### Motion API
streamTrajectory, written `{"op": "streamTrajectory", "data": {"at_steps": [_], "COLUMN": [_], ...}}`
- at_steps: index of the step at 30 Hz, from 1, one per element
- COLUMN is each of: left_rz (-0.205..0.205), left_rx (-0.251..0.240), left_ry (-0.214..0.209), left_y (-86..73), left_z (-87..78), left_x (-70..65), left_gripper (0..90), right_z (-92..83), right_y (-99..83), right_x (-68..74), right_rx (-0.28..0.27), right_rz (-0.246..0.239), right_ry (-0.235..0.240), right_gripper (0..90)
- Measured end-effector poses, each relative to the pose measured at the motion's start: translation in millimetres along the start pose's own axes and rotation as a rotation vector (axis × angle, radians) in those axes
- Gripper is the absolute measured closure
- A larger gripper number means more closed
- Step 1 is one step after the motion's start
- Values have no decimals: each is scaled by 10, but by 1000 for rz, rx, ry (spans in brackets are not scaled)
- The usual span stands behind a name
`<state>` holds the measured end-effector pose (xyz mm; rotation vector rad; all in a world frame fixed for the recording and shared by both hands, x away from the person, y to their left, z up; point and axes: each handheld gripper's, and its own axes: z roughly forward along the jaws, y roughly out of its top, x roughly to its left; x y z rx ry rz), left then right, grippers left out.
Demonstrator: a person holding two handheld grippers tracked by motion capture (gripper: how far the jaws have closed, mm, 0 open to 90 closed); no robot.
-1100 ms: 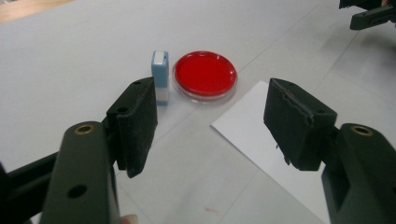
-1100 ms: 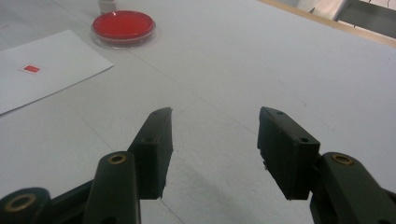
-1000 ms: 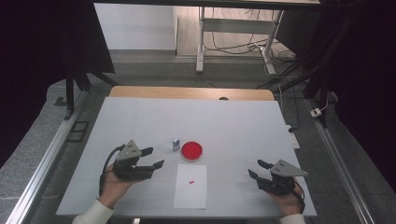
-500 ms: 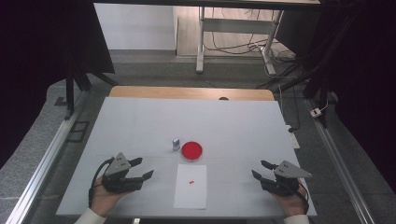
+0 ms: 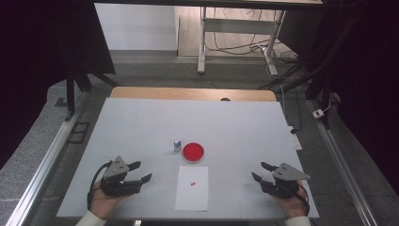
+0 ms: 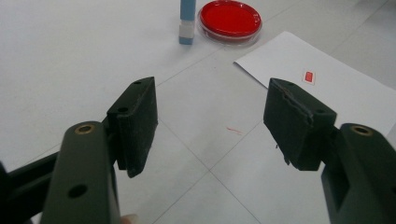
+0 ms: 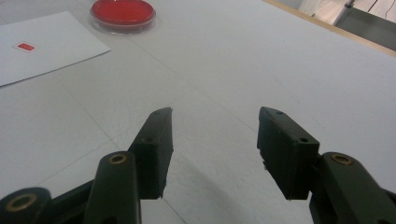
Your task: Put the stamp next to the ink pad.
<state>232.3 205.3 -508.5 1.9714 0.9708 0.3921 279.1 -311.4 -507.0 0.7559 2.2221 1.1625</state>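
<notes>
Both grippers sit low at the near edge, nothing in hand. Left gripper has its jaws wide apart and empty, aimed toward the paper; right gripper is just as open, also empty, well apart from everything. By my read the work hasn't begun: nothing is gripped. Count: one red dish beyond the paper, one small stamp standing just beside it, one sheet, one red mark on it

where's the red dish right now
In the high view the red dish sits mid-table, just beyond the white paper sheet, with the small blue-and-white block close on its left, between both open grippers.
</notes>
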Motion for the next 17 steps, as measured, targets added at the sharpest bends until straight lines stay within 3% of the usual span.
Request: {"op": "streamTrajectory", "data": {"at_steps": [17], "left_rz": [-13], "left_rx": [2], "left_ry": [-3], "left_y": [-2], "left_z": [1], "left_x": [23], "left_gripper": [347], "right_z": [2], "right_y": [-2], "right_x": [-4], "right_rx": [-2], "right_rz": [-4], "right_ry": [1], "right_gripper": [447]}}
